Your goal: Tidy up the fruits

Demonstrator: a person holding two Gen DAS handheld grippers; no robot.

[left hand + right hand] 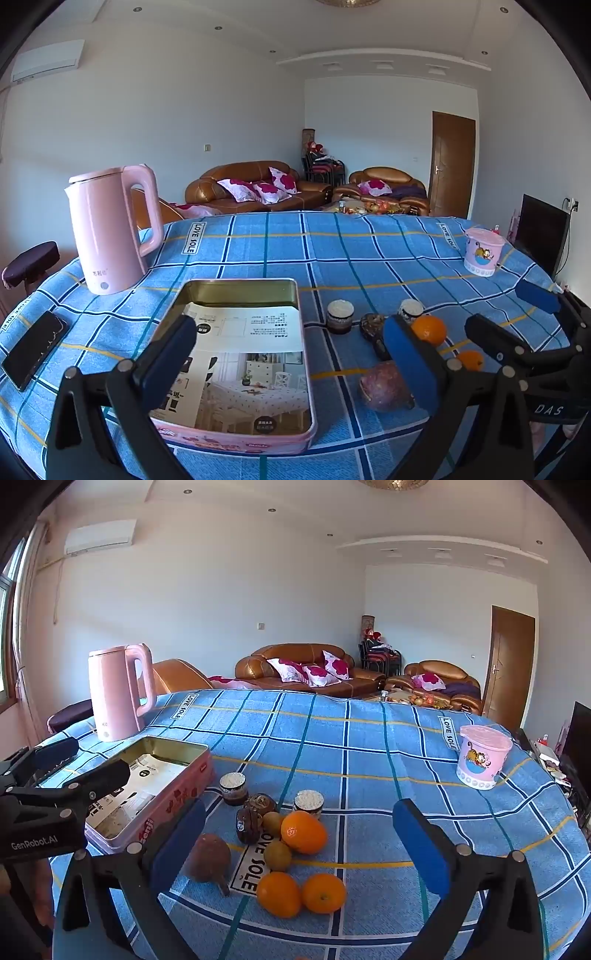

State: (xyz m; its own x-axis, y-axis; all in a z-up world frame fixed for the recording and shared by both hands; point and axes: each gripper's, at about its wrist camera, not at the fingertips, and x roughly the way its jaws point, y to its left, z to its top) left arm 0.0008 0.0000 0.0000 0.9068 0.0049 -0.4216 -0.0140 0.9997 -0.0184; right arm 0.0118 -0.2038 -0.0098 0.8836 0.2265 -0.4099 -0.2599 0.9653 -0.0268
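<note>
Both grippers hang over the near side of the tabletop (pixel 369 738), fingers spread wide with nothing between them: the right gripper (pixel 299 842) over the fruit, the left gripper (pixel 291 354) over the tin.

Nearest in the right view are two oranges (pixel 301 893) side by side, touching. Just left of them lies a brownish-purple fruit (pixel 207 856), round with a stubby stem pointing toward the near edge (so its long axis runs roughly near-to-far). Behind those, two kiwis (pixel 277 854) and a bigger orange (pixel 303 831), packed close. Then two dark lumpy fruits (pixel 248 823), can't tell what they are, and two little jars (pixel 308 802) with white tops.

The open pink tin (pixel 173 797) sits left of the pile, its long side running away from the camera, with a printed leaflet (pixel 243 354) inside.

Right of the pile the cloth is bare out to a pink tub (pixel 480 760) near the far right edge. A pink kettle (pixel 120 694) stands far left, handle to the right.
</note>
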